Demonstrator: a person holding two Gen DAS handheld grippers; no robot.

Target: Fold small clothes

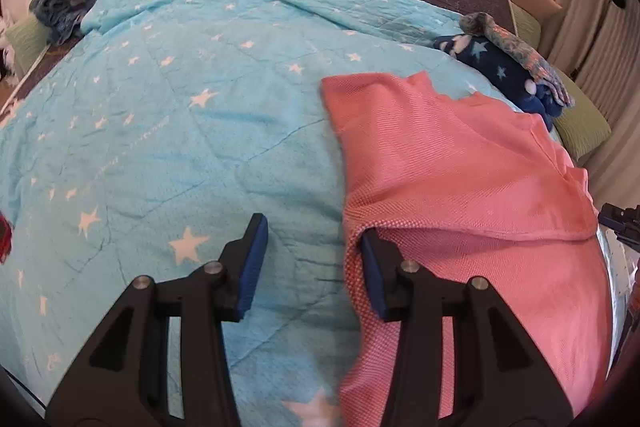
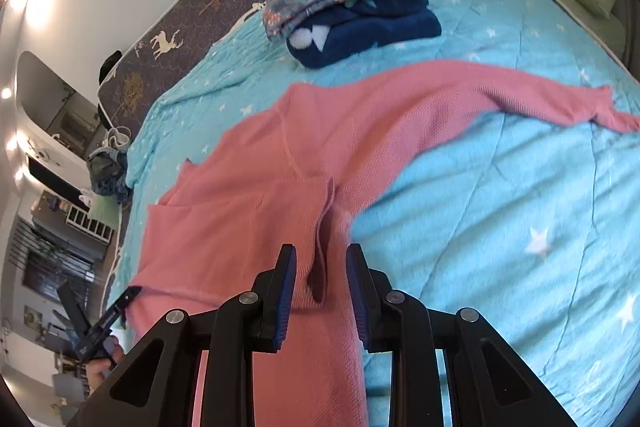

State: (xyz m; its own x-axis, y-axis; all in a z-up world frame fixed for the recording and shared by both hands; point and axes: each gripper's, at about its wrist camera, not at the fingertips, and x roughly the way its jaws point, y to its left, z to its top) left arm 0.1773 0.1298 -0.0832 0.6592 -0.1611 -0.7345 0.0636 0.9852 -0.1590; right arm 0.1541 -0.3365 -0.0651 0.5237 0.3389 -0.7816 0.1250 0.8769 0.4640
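Pink sweater (image 1: 460,163) edges sit between both parted grippers, left (image 1: 312,263) and right (image 2: 322,291); turquoise blanket (image 1: 180,131) spreads wide leftward.

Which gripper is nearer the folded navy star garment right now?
Right, though neither is close. The right gripper faces the navy garment across the pink sweater. The left gripper sits at the sweater's far edge, the sweater lying between it and the garment.
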